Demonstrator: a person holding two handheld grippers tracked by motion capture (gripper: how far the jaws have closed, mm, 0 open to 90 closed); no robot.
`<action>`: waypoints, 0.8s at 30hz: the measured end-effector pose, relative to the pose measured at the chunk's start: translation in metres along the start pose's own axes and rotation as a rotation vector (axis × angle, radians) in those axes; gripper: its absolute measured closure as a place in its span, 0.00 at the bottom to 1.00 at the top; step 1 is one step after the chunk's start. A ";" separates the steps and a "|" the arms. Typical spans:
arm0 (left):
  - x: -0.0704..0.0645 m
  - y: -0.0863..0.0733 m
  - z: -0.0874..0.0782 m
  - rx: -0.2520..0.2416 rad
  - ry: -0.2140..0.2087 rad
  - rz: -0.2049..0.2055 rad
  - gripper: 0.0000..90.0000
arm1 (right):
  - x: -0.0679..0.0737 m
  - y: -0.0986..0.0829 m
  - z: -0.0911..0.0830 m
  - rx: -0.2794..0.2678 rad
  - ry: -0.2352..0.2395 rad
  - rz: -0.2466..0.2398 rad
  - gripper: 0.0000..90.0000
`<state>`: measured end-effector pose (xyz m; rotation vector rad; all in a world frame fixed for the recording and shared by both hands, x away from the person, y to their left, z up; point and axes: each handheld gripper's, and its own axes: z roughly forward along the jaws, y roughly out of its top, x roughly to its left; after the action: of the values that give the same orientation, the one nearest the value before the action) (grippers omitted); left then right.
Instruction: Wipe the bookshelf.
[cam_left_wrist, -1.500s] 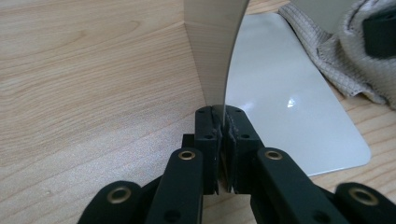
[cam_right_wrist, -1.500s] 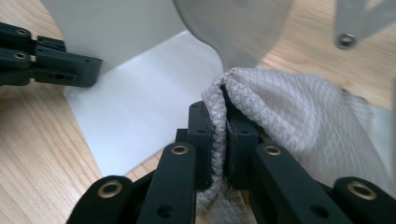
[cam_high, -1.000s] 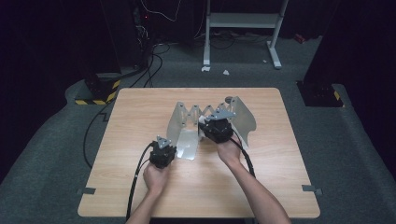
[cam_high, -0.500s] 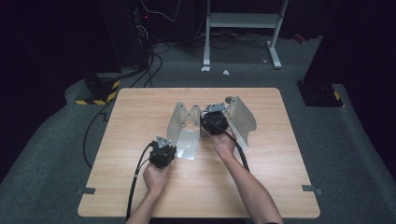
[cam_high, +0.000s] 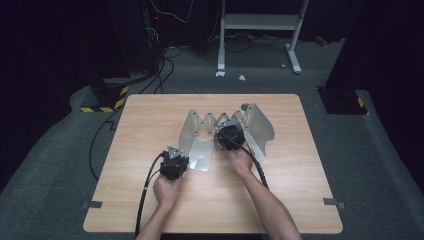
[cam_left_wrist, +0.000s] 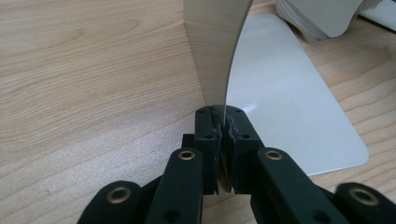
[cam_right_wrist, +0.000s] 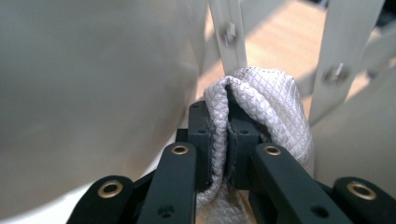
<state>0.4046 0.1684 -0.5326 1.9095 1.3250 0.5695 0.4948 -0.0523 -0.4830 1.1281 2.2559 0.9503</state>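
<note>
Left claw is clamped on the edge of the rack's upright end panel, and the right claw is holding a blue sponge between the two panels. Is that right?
Not quite. The right claw is shut on a white textured cloth, not a blue sponge; the right gripper view shows it. The rest holds: the left claw is clamped on the edge of the rack's upright end panel, and the cloth sits between the two panels.

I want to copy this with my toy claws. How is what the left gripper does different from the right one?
The left gripper pinches the thin edge of a stiff white panel; the right gripper pinches a soft quilted white cloth. In the high view, the left sits nearer the person, at the rack's end panel; the right reaches between the rack's panels. Both are shut tight.
</note>
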 end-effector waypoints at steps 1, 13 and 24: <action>0.000 0.000 0.000 0.001 -0.001 0.000 0.93 | -0.001 -0.003 0.003 0.009 0.000 0.002 0.93; 0.001 0.000 0.000 0.005 -0.003 0.003 0.93 | -0.012 0.016 -0.031 -0.100 -0.023 0.036 0.93; 0.001 0.000 0.000 0.004 0.000 0.007 0.93 | -0.007 0.039 -0.049 -0.174 -0.073 0.001 0.93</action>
<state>0.4046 0.1690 -0.5324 1.9180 1.3213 0.5701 0.4875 -0.0603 -0.4204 1.0694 2.0715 1.0655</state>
